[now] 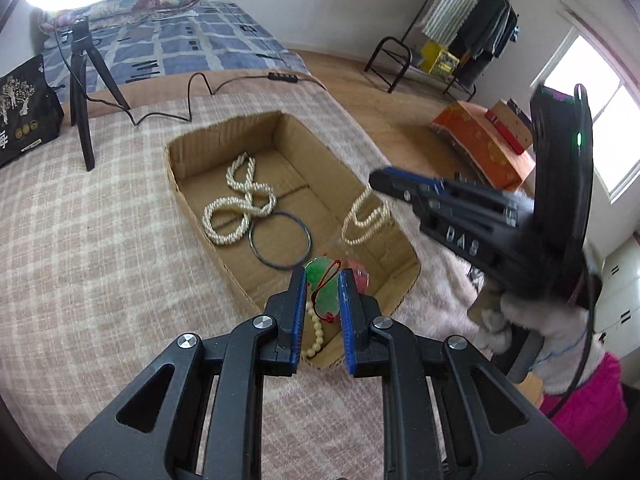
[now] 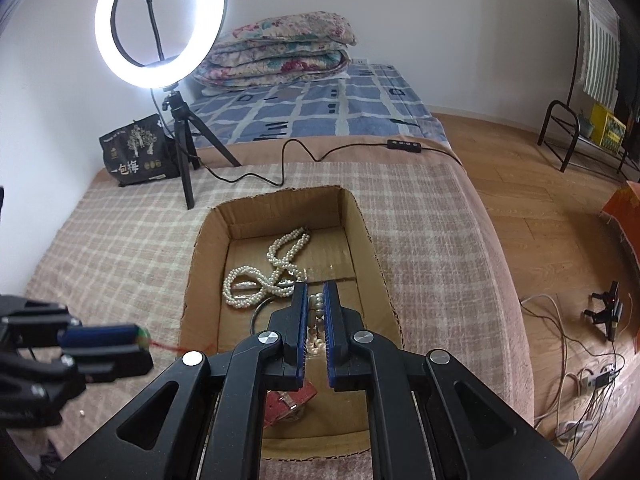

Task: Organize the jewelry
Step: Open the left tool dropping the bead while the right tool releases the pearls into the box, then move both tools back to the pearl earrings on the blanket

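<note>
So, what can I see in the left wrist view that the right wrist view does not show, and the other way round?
Only the left wrist view shows the green pendant between the left gripper fingers, a cream bead string and the whole dark bangle.

Only the right wrist view shows the full ring light and a red box.

Both show the cardboard box and the coiled pearl necklace, with the right gripper shut on a pearl strand.

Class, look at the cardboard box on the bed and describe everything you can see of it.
The cardboard box is a shallow, open-topped tray of plain brown corrugated card with rough, torn-looking edges. It sits flat on the checked blanket. Inside lie a twisted pearl necklace, a thin dark bangle, a cream bead strand and a green pendant on red cord. Both grippers hover over its near end.
</note>
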`<action>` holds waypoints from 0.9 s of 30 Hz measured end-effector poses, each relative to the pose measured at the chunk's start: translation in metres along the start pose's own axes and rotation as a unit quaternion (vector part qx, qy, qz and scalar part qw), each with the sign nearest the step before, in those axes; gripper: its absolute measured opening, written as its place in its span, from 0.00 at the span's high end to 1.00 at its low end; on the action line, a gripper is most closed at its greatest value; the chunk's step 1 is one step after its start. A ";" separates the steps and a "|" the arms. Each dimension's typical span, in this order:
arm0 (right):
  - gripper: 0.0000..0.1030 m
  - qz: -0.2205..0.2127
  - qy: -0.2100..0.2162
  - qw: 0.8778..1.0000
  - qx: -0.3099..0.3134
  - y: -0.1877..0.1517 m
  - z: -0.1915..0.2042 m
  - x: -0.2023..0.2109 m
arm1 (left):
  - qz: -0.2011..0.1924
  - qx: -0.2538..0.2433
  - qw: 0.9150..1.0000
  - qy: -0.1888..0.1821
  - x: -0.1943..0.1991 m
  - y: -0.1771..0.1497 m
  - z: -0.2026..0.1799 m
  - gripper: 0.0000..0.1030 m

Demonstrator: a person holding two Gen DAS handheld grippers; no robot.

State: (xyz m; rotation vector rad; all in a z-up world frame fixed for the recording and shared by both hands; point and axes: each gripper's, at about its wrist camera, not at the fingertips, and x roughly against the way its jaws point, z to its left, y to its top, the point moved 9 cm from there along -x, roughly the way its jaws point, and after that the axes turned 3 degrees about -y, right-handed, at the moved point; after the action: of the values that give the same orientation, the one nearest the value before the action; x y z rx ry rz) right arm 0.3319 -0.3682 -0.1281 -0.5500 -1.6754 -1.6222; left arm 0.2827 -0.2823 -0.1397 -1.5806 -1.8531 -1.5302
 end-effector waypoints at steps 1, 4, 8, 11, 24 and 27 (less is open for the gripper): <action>0.94 0.000 0.000 1.000 -0.001 0.000 0.001 0.000 | 0.003 -0.002 1.000 0.002 -0.002 -0.003 0.000 0.86; 0.94 0.002 0.004 1.000 -0.001 0.000 0.003 -0.001 | 0.011 -0.004 1.000 0.002 -0.005 -0.008 -0.001 0.86; 0.79 0.003 -0.002 1.000 0.000 0.000 0.003 0.001 | 0.012 -0.001 1.000 0.018 -0.005 -0.008 0.003 0.85; 0.57 -0.003 -0.012 1.000 -0.006 0.001 0.000 0.002 | 0.009 0.001 1.000 0.022 -0.003 -0.007 0.005 0.51; 0.26 -0.004 -0.055 0.998 -0.021 0.002 -0.010 0.007 | 0.010 -0.008 0.999 0.036 0.001 -0.013 0.006 0.47; 0.26 -0.001 -0.057 0.998 -0.019 0.001 -0.007 0.008 | 0.008 -0.009 0.999 0.038 0.004 -0.014 0.007 0.47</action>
State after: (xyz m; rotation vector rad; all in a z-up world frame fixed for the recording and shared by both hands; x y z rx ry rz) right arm 0.3295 -0.3767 -0.1221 -0.6707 -1.7320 -1.6538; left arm 0.2725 -0.2725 -0.1467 -1.5206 -1.7865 -1.5807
